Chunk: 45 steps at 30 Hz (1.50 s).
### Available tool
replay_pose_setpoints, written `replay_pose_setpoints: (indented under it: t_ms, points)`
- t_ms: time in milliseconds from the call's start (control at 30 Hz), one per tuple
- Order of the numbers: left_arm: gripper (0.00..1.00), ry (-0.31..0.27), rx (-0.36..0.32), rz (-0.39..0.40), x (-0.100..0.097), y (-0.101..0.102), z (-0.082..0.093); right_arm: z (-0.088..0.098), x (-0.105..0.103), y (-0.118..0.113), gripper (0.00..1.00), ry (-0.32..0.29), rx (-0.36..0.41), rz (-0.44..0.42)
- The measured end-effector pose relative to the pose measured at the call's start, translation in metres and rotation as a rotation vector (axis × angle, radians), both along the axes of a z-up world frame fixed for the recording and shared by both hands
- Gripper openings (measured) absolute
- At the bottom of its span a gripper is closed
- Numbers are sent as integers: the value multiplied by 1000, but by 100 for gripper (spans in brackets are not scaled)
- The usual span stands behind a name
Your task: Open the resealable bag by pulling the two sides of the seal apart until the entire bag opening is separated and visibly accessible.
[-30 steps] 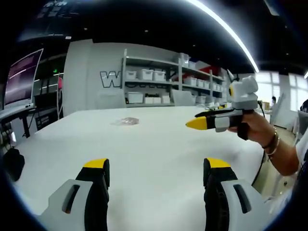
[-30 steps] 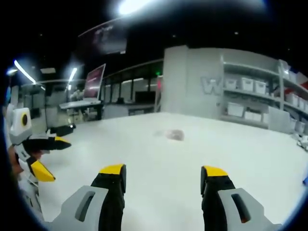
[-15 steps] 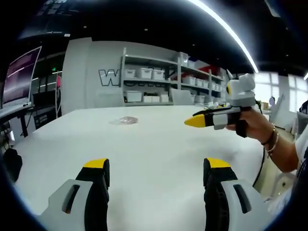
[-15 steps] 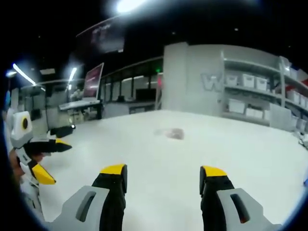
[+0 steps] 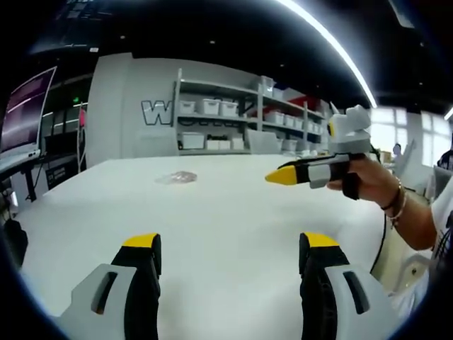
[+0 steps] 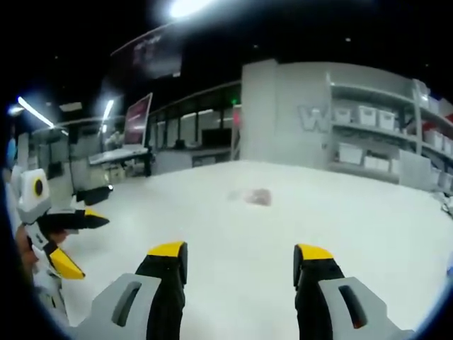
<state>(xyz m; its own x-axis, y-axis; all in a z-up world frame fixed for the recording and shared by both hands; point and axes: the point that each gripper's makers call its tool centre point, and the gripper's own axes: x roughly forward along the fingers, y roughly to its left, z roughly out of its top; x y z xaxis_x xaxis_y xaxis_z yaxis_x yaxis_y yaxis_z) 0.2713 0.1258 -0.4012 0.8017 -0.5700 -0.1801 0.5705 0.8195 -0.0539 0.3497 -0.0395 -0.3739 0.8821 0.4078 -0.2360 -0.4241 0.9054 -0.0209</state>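
A small clear resealable bag (image 5: 176, 177) lies flat far out on the white table (image 5: 233, 219), at 12 o'clock from both grippers. The left gripper (image 5: 231, 249) and right gripper (image 6: 241, 255) hover spread wide, holding nothing, with bare tabletop around the bag.

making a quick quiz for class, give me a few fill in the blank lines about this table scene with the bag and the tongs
The clear bag lies flat on the white ____.
The left tongs have their jaws spread ____, holding nothing.
Each jaw of the right tongs ends in a ____ tip.
Behind the table, shelves hold white ____.

Missing words: table; open; yellow; bins
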Motion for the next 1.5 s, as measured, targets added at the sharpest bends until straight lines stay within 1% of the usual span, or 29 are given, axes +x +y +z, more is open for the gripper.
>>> replay_pose_setpoints:
  t_ms: [133,300,600,933,1233,1500]
  points:
    - [79,3,-3,2,0,0,1,1,2,-2,60,-2,-3,-1]
    - [79,10,0,6,-1,1,0,-6,4,-3,58,19,-2,0]
    - [79,9,-7,10,3,1,5,-7,6,5,58,33,-9,25]
    - [79,17,-8,16,6,4,6,-1,12,7,57,37,-7,32]
    - [79,21,-14,15,10,5,7,-2,22,12,57,50,-20,48]
    - [79,22,-10,16,15,7,8,-2,28,12,57,58,-7,48]
